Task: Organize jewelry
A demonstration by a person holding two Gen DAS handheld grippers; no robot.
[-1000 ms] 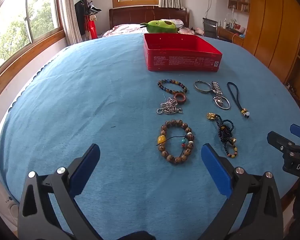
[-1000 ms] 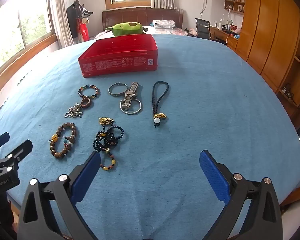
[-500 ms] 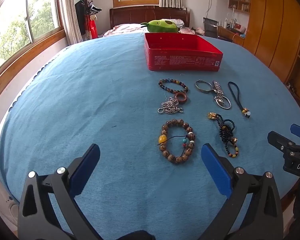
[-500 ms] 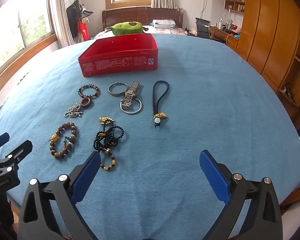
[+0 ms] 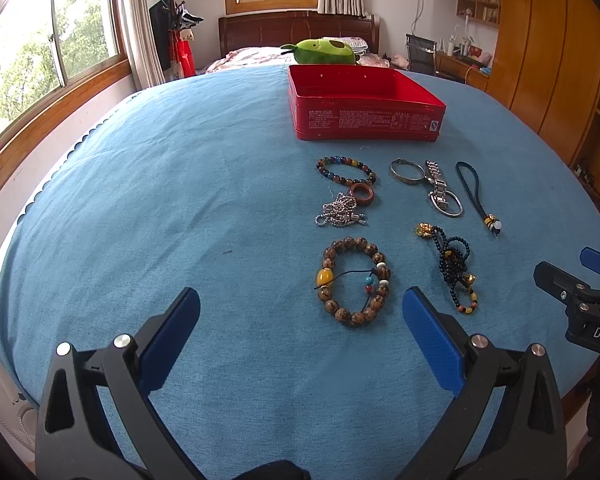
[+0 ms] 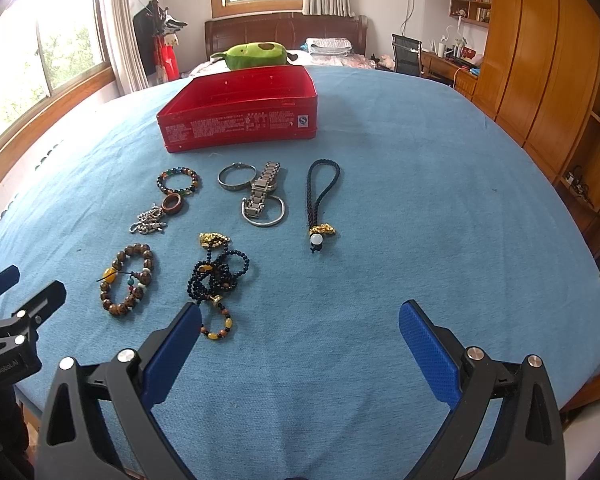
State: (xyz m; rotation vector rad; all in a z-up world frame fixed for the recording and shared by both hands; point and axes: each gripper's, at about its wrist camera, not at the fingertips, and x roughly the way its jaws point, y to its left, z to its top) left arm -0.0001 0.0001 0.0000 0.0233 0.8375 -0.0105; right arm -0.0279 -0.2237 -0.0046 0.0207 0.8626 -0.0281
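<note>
1. The left gripper (image 5: 300, 312) hovers low over the blue cloth (image 5: 160, 200), jaws spread wide and holding nothing; its blue pads (image 5: 172, 332) frame bare cloth and the near edge of the wooden bead bracelet (image 5: 354, 280).
2. The right gripper (image 6: 300, 328) also stands wide open and empty, with its left pad (image 6: 172, 352) just beside the tail of the dark bead necklace (image 6: 216, 276).
3. The red tin box (image 5: 364, 114) sits at the far side of the cloth, open on top; its inside looks bare as far as can be seen (the near wall hides part of the floor).
4. All the jewelry lies on the cloth in front of the box, none in it.
5. Nearest the box, in a row: a multicoloured bead bracelet (image 5: 346, 170), a metal bangle (image 5: 406, 170), a steel watch (image 5: 438, 186) lying across a larger silver ring (image 5: 450, 206), and a braided dark cord with a charm (image 5: 474, 192).
6. A brown ring (image 5: 362, 194) touches a heap of silver chain (image 5: 340, 214), just beyond the wooden bead bracelet.
7. A green plush toy (image 5: 326, 52) lies behind the box.
</note>
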